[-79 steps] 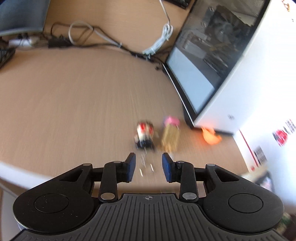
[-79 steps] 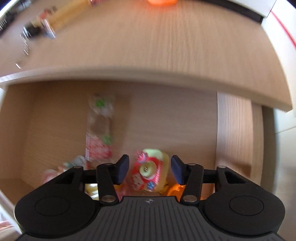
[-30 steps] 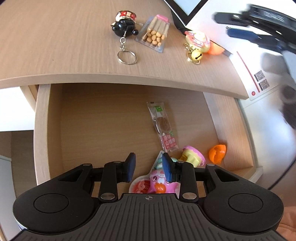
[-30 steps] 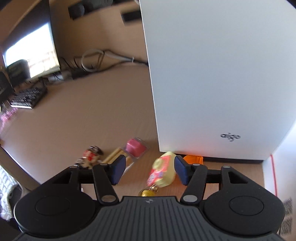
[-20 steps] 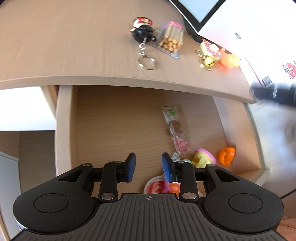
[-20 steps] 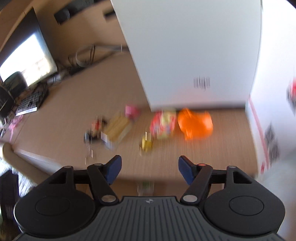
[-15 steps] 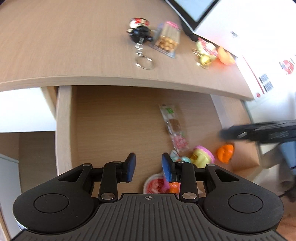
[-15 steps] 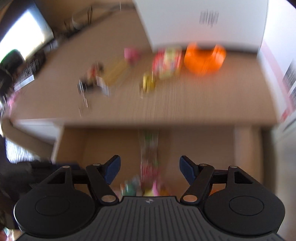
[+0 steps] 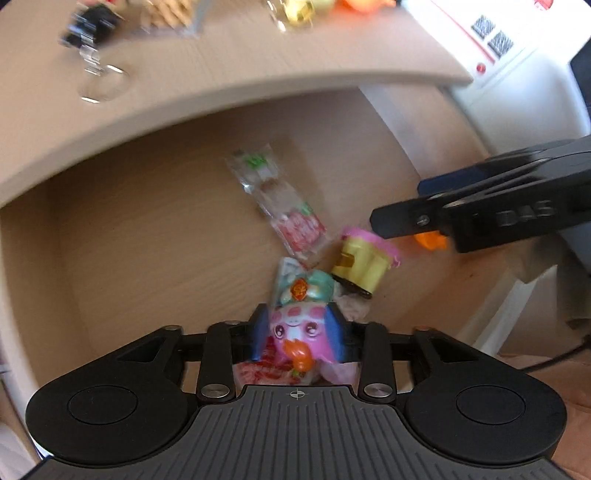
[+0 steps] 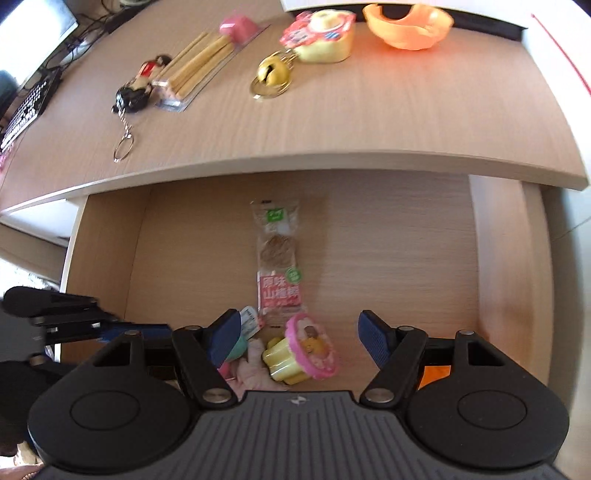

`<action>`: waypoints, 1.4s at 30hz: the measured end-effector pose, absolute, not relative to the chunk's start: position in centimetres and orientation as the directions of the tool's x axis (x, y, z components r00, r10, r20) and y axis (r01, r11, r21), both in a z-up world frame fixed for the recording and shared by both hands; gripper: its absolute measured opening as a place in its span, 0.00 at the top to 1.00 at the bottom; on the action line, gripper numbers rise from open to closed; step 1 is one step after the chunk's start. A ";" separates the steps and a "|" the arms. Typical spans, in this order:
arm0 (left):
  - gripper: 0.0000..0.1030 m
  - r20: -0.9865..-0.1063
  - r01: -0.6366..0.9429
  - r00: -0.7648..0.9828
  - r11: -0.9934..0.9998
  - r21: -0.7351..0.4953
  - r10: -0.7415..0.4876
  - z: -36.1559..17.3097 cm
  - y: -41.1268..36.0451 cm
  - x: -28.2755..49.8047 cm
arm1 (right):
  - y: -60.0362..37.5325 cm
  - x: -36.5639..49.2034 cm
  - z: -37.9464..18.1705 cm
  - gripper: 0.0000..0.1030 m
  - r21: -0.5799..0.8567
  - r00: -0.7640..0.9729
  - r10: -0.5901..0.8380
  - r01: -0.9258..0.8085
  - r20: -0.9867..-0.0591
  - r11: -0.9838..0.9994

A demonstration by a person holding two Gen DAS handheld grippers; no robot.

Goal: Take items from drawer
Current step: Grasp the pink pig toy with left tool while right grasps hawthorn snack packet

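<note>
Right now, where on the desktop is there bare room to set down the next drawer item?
The desktop is bare along its front edge and right side, below the orange bowl. The far strip is crowded: figure keychain, stick pack, bell keychain, yellow cup.

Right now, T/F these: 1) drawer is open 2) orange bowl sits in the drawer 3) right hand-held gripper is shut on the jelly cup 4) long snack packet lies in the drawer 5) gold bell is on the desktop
1) The drawer is open. True.
2) The orange bowl sits in the drawer. False: it is on the desktop.
3) The right hand-held gripper is shut on the jelly cup. False: its jaws stand wide, clear of the cup.
4) The long snack packet lies in the drawer. True.
5) The gold bell is on the desktop. True.
</note>
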State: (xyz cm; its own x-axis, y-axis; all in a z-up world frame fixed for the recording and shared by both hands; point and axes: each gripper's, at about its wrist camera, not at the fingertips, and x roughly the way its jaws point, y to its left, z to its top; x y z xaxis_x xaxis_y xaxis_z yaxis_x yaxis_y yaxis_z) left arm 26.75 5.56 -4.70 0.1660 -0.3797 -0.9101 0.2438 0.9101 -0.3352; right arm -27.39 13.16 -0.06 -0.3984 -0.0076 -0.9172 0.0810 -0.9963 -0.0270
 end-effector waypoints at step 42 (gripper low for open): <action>0.58 -0.837 -0.198 0.434 0.871 -0.450 -0.334 -0.8 14.9 19.5 | 6.6 -33.3 -8.1 0.44 -0.256 -0.405 0.156 0.204 -0.901 -0.945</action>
